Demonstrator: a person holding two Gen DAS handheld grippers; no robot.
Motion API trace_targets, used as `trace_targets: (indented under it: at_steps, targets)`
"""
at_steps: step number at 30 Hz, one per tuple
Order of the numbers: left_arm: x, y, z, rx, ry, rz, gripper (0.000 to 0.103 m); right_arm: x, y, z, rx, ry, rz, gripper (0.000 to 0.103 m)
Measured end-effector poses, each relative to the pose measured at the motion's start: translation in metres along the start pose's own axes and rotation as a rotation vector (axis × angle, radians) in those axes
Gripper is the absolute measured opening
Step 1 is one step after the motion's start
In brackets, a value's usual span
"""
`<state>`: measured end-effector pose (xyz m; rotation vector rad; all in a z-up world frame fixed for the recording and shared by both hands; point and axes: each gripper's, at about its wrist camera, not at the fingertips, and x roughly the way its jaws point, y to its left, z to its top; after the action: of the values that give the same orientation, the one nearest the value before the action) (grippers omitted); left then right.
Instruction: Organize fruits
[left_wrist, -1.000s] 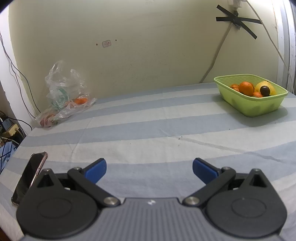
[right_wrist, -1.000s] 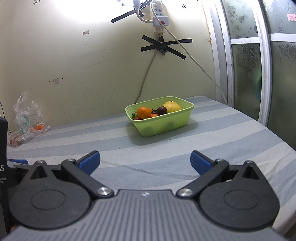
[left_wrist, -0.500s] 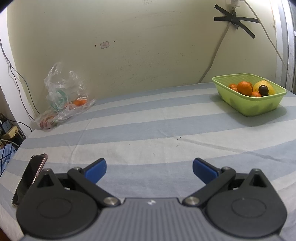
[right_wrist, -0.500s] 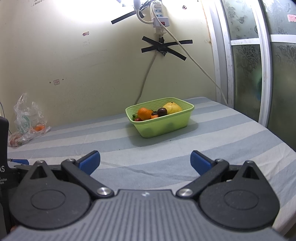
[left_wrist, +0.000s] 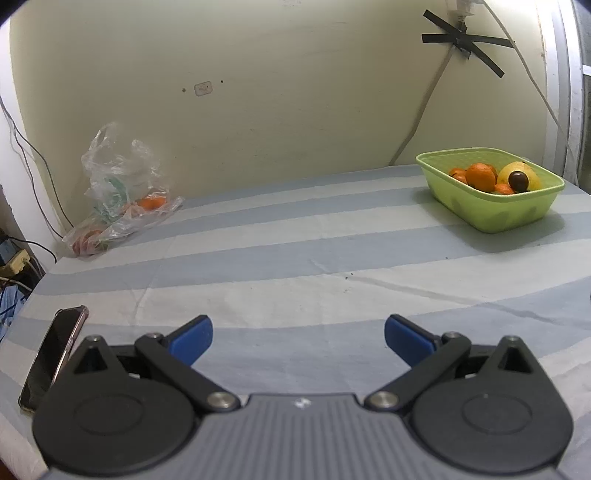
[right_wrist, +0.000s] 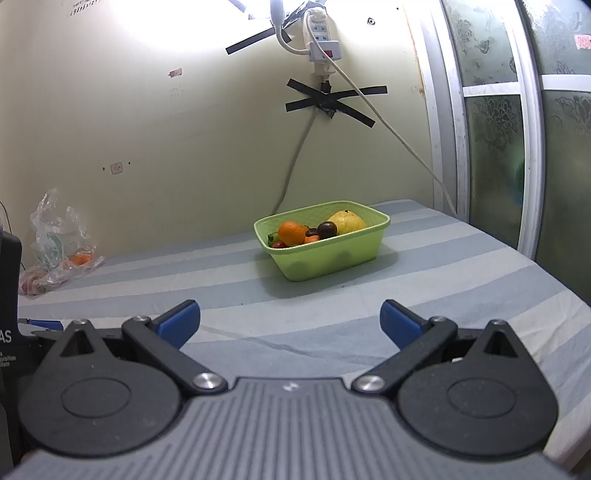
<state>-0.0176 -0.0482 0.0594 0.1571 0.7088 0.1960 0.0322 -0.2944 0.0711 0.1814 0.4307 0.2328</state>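
Both your tongs, left gripper (left_wrist: 298, 334) and right gripper (right_wrist: 290, 319), are spread wide and hold nothing. The green basket (right_wrist: 334, 258) of fruit sits far ahead on the striped cloth (right_wrist: 424, 266).

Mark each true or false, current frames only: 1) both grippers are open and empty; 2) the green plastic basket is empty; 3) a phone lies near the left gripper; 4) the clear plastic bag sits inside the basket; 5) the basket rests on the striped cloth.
1) Left gripper and right gripper are open and empty. True.
2) The green plastic basket is empty. False: it holds a round orange fruit, a yellow pear-shaped fruit and a small dark round fruit.
3) A dark smartphone lies near the left gripper. True.
4) The clear plastic bag sits inside the basket. False: it lies by the wall, far to the basket's left.
5) The basket rests on the blue-and-white striped cloth. True.
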Motion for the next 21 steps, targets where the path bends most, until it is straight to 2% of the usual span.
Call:
trace_targets:
  at_steps: [21]
  targets:
    - [-0.0043,-0.0053,-0.0013,0.004,0.011,-0.060,0.103,-0.0004,-0.0006,-0.0006,0.005,-0.002,0.000,0.103]
